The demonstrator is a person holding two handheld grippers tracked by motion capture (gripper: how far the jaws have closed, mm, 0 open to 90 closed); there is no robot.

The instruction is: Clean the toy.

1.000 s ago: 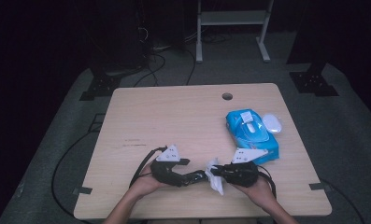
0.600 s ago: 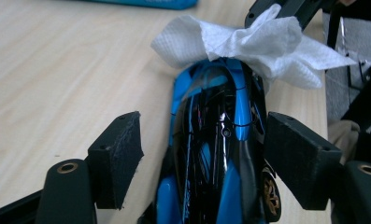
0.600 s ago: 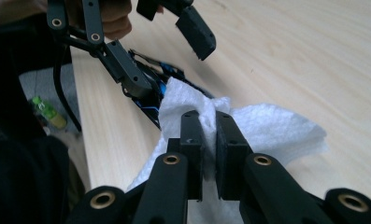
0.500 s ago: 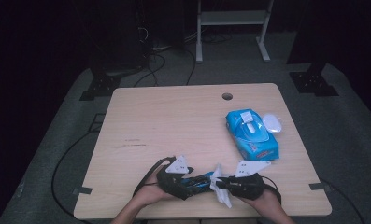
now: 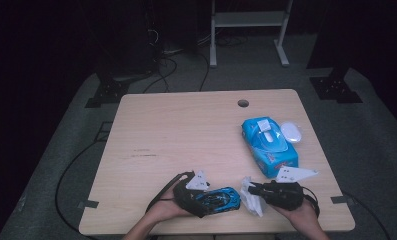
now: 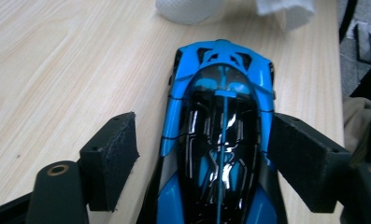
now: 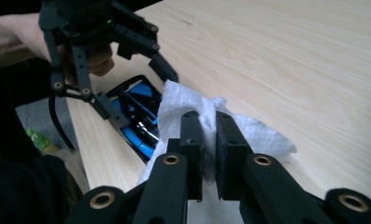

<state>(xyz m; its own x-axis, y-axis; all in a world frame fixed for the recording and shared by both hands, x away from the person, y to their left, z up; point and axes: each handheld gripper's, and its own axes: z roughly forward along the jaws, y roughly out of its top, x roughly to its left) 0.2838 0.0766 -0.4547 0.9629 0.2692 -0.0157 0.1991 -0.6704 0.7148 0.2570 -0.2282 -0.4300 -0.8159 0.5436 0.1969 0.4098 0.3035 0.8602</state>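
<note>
**Mia:** Where is the toy car (image 5: 217,199)?

**Ben:** It sits on the table (image 5: 186,135), close to the near edge. The left gripper (image 6: 199,154) is around it. Its jaws have just been opening, and the car is between them. In the left gripper view one pad (image 6: 112,149) stands off the car with a gap. The other pad is right at the car's side, and it does not look like it squeezes.

**Mia:** And the other one?

**Ben:** The right gripper (image 7: 210,140) pinches a white wipe (image 7: 192,116) tight. The wipe hangs just beside the car's front end.

**Mia:** How would the car feel?

**Ben:** Probably hard, light and very smooth. Its shiny roof looks slippery. It likely has wheels, so a push may roll it away.

**Mia:** So where is the best place to hold it?

**Ben:** Across the two sides, in the middle, where the body is widest. The soft pads should grab well there. The thin bits at the ends look easy to snap.

**Mia:** And the wipe?

**Ben:** Soft and floppy. It bends any way. A pinch on a bunch of it holds fine.
</note>
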